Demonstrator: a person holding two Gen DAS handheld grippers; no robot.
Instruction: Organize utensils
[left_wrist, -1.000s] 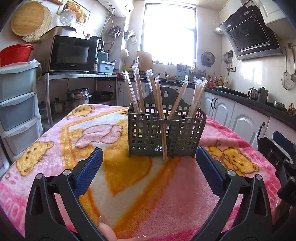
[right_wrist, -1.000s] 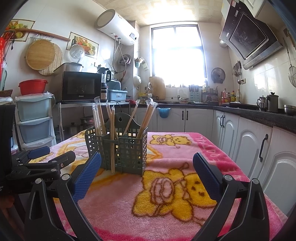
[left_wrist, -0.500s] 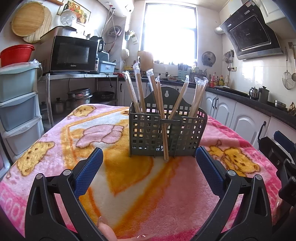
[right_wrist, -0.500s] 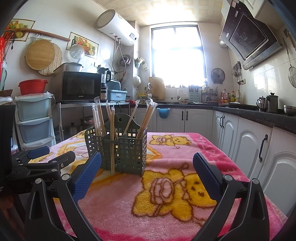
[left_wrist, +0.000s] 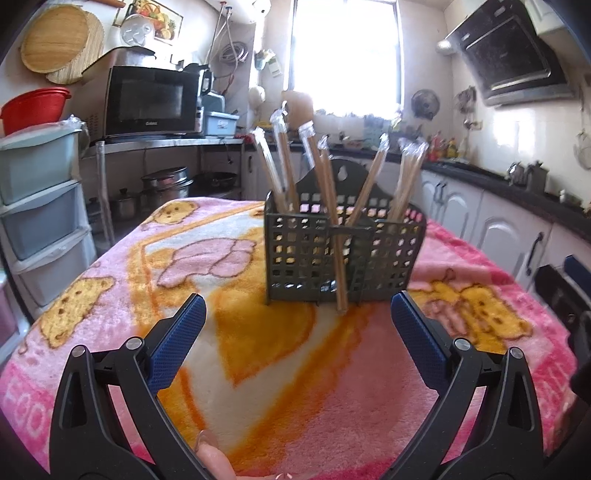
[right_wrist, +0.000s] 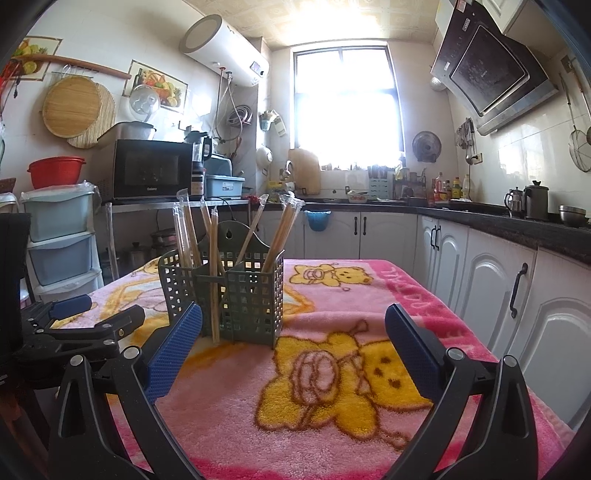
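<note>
A dark green lattice utensil holder (left_wrist: 343, 254) stands on the pink blanket-covered table (left_wrist: 147, 295); it also shows in the right wrist view (right_wrist: 225, 291). Several plastic-wrapped chopstick pairs (left_wrist: 284, 162) stand inside it, also visible in the right wrist view (right_wrist: 284, 229). One wrapped pair (left_wrist: 334, 240) leans against the holder's front with its foot on the blanket; it also shows in the right wrist view (right_wrist: 214, 288). My left gripper (left_wrist: 297, 343) is open and empty, short of the holder. My right gripper (right_wrist: 293, 343) is open and empty, to the holder's right.
Stacked plastic drawers (left_wrist: 37, 206) and a microwave (left_wrist: 151, 101) on a rack stand left of the table. White cabinets (right_wrist: 498, 288) under a dark counter run along the right. The left gripper's body (right_wrist: 74, 328) shows at the left of the right wrist view.
The left wrist view has shifted slightly, with the holder a little to the right and the picture blurred; the right gripper has not moved. Both stay open.
</note>
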